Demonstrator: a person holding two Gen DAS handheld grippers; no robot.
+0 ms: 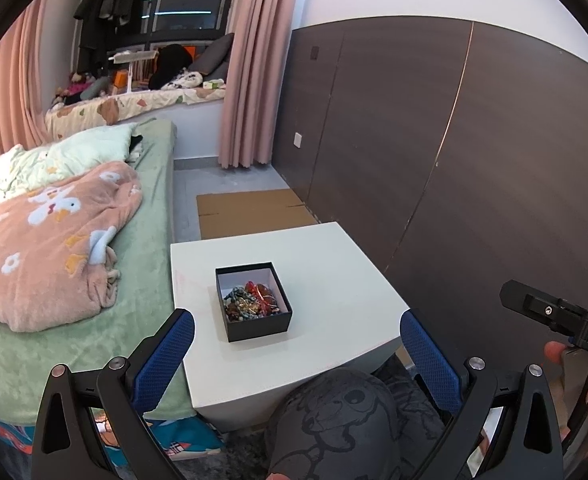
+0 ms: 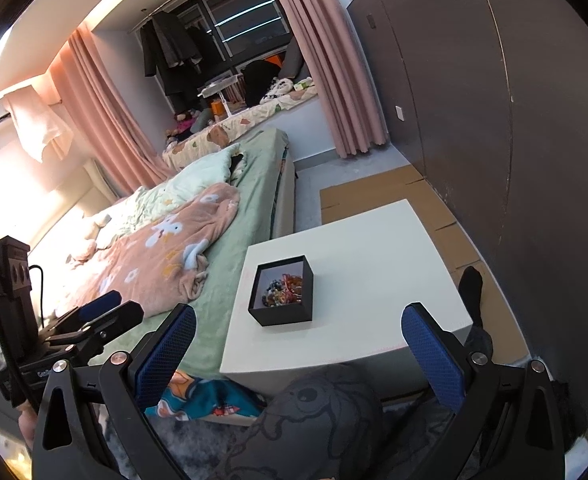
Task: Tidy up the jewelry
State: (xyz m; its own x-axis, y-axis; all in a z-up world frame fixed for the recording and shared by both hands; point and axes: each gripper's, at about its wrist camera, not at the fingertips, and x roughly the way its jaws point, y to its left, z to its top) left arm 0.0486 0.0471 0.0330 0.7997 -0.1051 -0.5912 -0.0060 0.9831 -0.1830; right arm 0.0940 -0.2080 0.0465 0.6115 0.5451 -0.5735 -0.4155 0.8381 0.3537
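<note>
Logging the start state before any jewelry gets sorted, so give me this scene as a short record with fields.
surface: white table beside the bed
container: black box, open, no lid in view
contents: tangled beaded jewelry, mixed colours
left hand-held gripper: open, short of the box, empty
right hand-held gripper: open, short of the box, empty
task progress: nothing taken out yet

Box: my small black jewelry box (image 1: pixel 254 300), lidless, upright, pale inside, on white table (image 1: pixel 333 256), toward its left edge.
Jewelry: tangled beaded pieces (image 1: pixel 252 301), red, grey-blue, brown, heaped inside.
</note>
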